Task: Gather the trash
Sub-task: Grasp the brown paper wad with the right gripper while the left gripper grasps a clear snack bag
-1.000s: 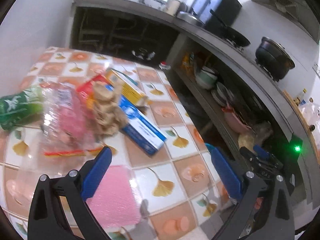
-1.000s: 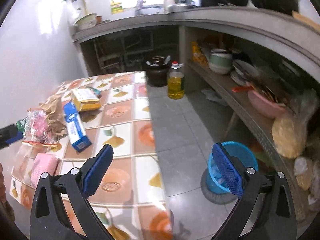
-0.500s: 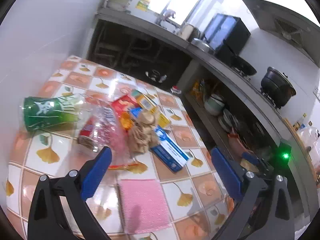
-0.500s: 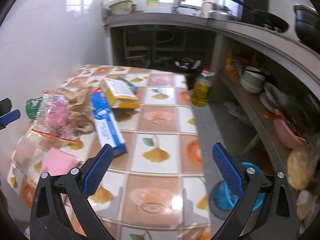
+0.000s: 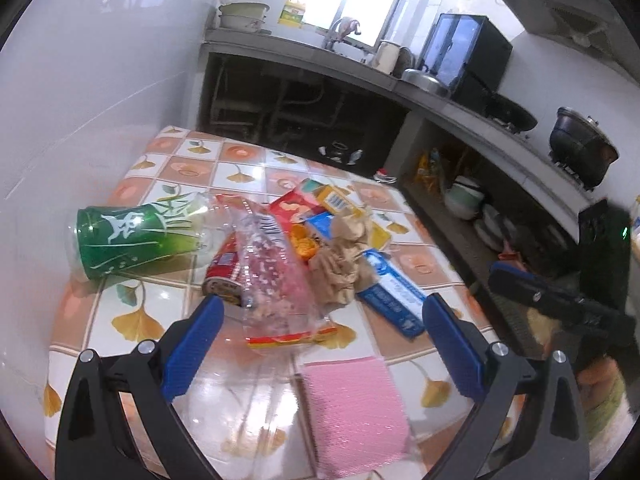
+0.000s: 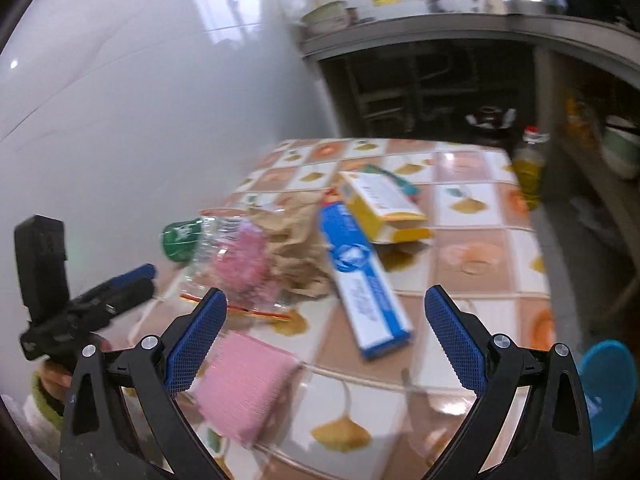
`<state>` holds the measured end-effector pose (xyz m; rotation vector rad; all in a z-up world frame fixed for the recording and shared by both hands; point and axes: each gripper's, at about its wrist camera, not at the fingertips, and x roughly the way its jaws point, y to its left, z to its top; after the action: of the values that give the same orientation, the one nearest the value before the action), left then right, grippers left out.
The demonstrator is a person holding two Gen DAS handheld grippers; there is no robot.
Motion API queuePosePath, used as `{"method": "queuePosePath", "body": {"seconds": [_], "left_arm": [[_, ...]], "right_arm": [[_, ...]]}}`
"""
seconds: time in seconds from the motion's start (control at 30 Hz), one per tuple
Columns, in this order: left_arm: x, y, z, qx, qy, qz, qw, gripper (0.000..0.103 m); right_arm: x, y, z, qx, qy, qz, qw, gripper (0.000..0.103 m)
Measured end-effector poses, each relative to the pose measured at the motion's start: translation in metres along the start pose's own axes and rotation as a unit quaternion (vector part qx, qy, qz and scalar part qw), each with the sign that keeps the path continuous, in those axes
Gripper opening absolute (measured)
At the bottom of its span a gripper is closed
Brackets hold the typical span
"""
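This is a home kitchen. A grey concrete worktop (image 5: 460,108) runs along the wall, carrying a dark wok (image 5: 510,114) and a black cooking pot (image 5: 580,146) on a stove. Bowls (image 5: 464,200) sit stacked on the open shelf beneath. A tap (image 5: 346,28) stands by the bright window, a bottle of cooking oil (image 6: 528,168) is on the floor, and the counter (image 5: 240,160) wears a ginkgo-leaf tile pattern.
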<state>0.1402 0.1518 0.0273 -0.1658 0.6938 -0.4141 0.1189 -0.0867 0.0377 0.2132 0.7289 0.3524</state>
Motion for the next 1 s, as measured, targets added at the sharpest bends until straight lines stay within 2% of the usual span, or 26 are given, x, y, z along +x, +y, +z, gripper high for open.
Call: {"method": "queuePosePath", "body": {"seconds": [0.07,0.23,0.4,0.7,1.0], "left_arm": [[0.004,0.001,-0.004,0.009,-0.003,0.015,0.9998,0.097],[0.012,0.008,-0.01,0.009,0.003,0.036,0.9993,0.085],[0.018,0.02,-0.011,-0.009,0.012,0.03,0.9994,0.074],[0.032,0.023,-0.01,-0.013,0.039,0.033,0.9986,0.054],[0.041,0.029,-0.018,-0.035,0.067,0.021,0.9969,0.032]], "right_arm": [[0.013,0.005,0.006,-0.006,0.01,0.014,1.0,0.093],[0.049,0.013,0.018,-0.018,0.042,0.038,0.998,0.087],[0.077,0.02,0.025,-0.036,0.06,0.045,0.997,0.086],[0.121,0.025,0.031,-0.049,0.09,0.029,0.994,0.076],[0.143,0.022,0.023,-0.056,0.114,0.015,0.992,0.066]]}}
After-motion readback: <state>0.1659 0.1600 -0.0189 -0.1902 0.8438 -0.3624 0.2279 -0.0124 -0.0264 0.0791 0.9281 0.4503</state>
